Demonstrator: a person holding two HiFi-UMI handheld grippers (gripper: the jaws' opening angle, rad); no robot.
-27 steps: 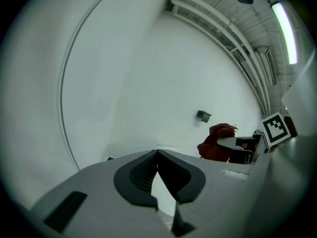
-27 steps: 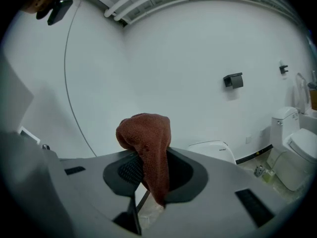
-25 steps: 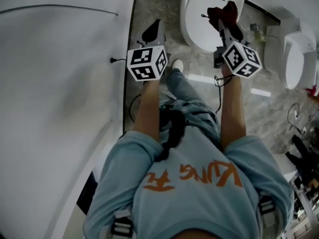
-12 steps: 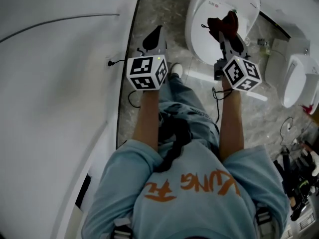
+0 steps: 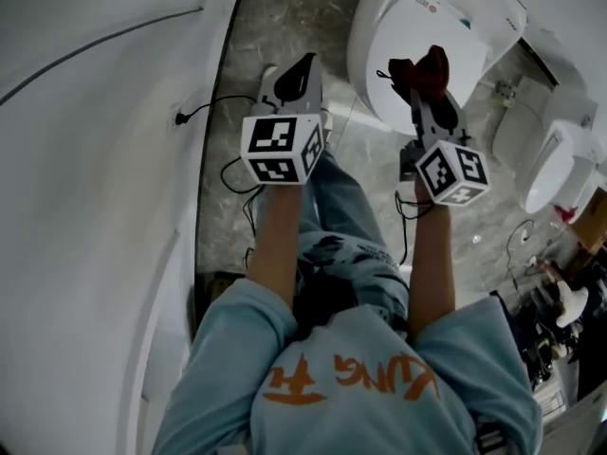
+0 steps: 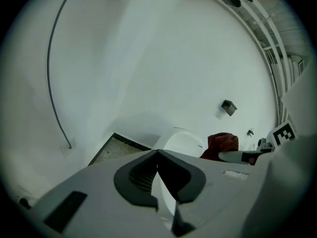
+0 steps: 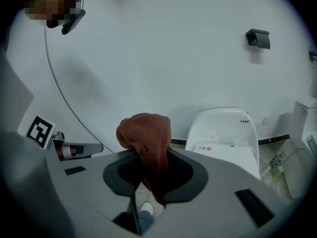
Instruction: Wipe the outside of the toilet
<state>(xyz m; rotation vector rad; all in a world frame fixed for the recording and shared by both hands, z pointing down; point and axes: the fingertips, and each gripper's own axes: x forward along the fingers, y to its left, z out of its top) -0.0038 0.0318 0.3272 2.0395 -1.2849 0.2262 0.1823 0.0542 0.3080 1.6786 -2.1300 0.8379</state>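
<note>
Nearest the head camera: the person's light blue shirt [image 5: 360, 377] with orange print, both forearms stretched forward over jeans [image 5: 346, 211].

Left gripper [image 6: 157, 153]: fingers clenched tip to tip, nothing between them. It was held over the grey stone floor [image 5: 285, 17], just beside the white wall [image 5: 95, 207], with its marker cube [image 5: 280, 147] facing up.

Right gripper [image 7: 151, 152]: fingers clamped on a red-brown cloth [image 7: 148, 133]. One bunched end stood up above the fingers and the other hung down between them. A white shoe [image 7: 145, 208] showed below through the gap.

Toilet [image 7: 225, 133]: white, lid down, standing on the floor against the wall, ahead of the right gripper and slightly to its right. From the head camera the cloth lay over the lid's outline. From the right gripper view the toilet sat well beyond the cloth, not touching it.

Further off: a thin dark cable [image 5: 95, 41] ran along the wall, a small black fixture [image 7: 258, 38] was mounted above the toilet, and a second white toilet [image 5: 545, 159] stood at the far right.
</note>
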